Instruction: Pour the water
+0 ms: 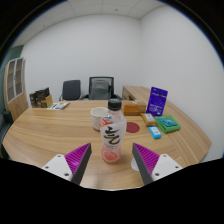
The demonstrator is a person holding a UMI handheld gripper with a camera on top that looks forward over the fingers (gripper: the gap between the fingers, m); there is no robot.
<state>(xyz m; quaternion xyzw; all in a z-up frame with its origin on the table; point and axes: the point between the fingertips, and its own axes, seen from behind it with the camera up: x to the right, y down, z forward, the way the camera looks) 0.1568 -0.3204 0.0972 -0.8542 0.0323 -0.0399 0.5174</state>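
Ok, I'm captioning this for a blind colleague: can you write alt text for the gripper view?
A clear bottle with a dark cap stands on a wooden table between the open gripper fingers, untouched. Just behind it sits a white cup; a purple box and teal packets lie further off.

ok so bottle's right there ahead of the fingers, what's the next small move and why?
Probably ease the gripper straight forward and a bit lower. Its fingers are open and the capped bottle stands upright on the table just ahead, roughly centred between them but not yet gripped. The cup sits behind it, so go gently to avoid a knock.
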